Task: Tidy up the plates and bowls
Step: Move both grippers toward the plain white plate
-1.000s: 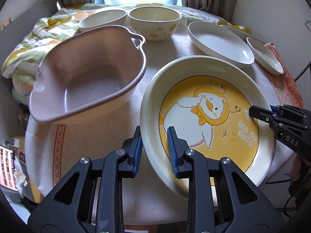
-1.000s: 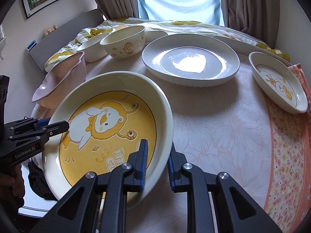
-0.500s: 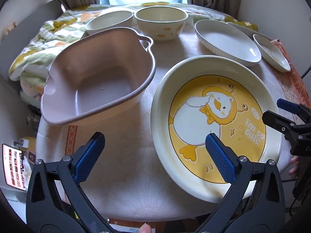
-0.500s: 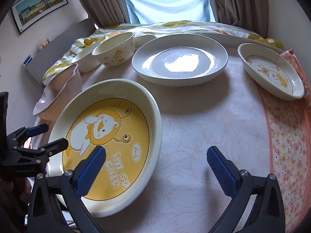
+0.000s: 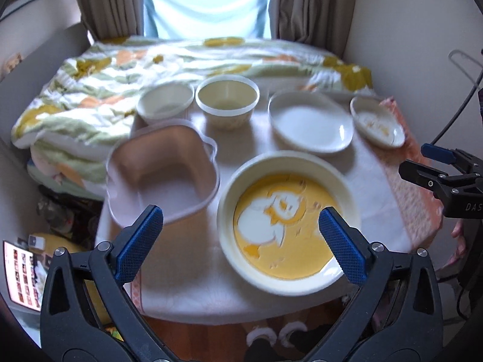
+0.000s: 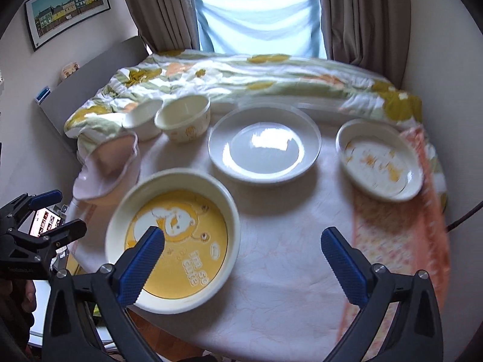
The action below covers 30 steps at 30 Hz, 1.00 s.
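A large yellow duck plate lies flat at the table's near edge. Behind it are a white plate, a small patterned oval dish, a cream bowl and a white bowl. A pink tub stands at the left. My left gripper is open and empty, raised above the near edge. My right gripper is open and empty, also raised; it shows at the right in the left wrist view.
The round table has a white cloth and an orange floral mat on the right. A bed with a floral quilt lies behind it, under a curtained window. A phone lies low at the left.
Both grippers opened and let go of the duck plate's rim, then pulled back and up from the table. The plate now rests on the table.
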Tool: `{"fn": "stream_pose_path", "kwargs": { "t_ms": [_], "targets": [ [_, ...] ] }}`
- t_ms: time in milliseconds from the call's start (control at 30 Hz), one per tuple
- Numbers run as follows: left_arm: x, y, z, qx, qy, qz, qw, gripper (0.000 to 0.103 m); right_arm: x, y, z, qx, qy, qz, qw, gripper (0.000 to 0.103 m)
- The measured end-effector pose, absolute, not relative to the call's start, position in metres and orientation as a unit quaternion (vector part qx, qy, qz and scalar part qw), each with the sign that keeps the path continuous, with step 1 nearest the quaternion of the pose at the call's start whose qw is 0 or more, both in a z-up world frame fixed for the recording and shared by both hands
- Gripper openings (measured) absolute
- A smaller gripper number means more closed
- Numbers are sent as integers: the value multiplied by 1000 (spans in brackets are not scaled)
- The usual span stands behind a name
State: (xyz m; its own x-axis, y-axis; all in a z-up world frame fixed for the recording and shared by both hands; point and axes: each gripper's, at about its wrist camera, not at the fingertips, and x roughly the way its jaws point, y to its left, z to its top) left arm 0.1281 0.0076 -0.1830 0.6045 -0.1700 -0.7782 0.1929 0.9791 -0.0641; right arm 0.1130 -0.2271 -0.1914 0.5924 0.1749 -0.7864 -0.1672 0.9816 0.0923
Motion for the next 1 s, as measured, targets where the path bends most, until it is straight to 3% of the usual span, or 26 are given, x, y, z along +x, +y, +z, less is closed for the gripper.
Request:
{"fn": "stream_pose_path", "kwargs": {
  "t_ms": [133, 300, 700, 767, 833, 1000],
  "targets": [
    [142, -6, -154, 17, 402, -90, 911, 103, 120, -238, -156, -3, 423, 80, 903, 103],
    [169, -15, -150, -31, 425, -111, 898, 103, 143, -250, -141, -28, 432, 52, 900, 103],
    [256, -63, -207, -163, 501, -63, 848, 103, 252, -305, -175, -39, 481, 142, 864, 103],
    [269, -73, -223, -170, 514, -45, 840, 103, 277, -312, -192, -48, 492, 162, 854, 99],
    [282, -82, -241, -180, 525, -24, 832, 101, 294, -315, -206, -57, 503, 181, 843, 89],
    [306, -96, -272, -185, 545, 18, 817, 84, 337, -315, -252, -69, 540, 229, 807, 64]
  ]
}}
